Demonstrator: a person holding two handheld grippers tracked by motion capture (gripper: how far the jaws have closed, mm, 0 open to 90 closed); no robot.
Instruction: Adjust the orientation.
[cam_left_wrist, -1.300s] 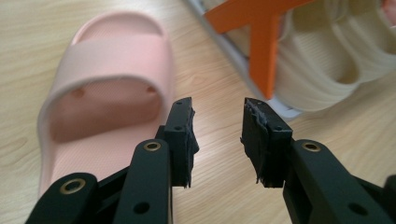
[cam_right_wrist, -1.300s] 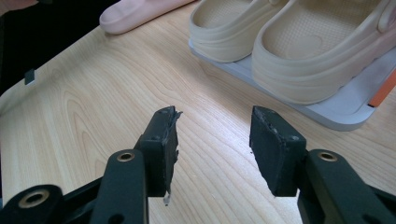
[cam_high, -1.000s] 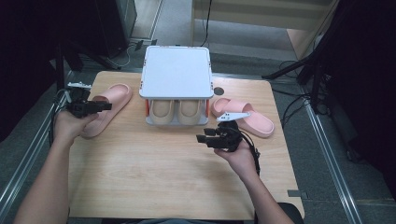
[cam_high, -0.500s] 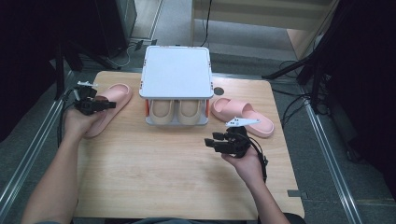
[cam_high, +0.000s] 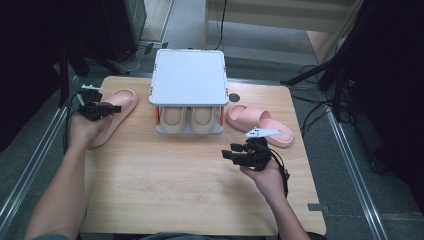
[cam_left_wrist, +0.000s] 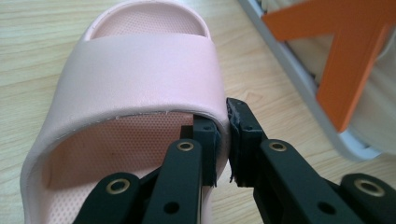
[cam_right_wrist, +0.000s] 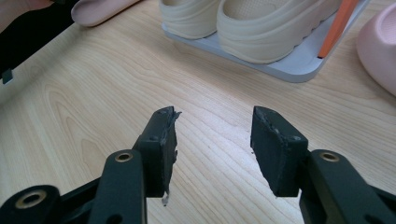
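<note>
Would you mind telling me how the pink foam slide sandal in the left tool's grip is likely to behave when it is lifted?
The pink foam slide sandal looks thick and moulded, so it is probably light and holds its shape. The left tool pinches only the strap's side edge, so the sandal may hang tilted and swing. Its matte, textured surface suggests little slipping.

Bright, even overhead light, soft shadows; dark surroundings, close views slightly blurred.

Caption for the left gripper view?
Left gripper shut on the strap edge of a pink slipper lying on the wooden table.
</note>
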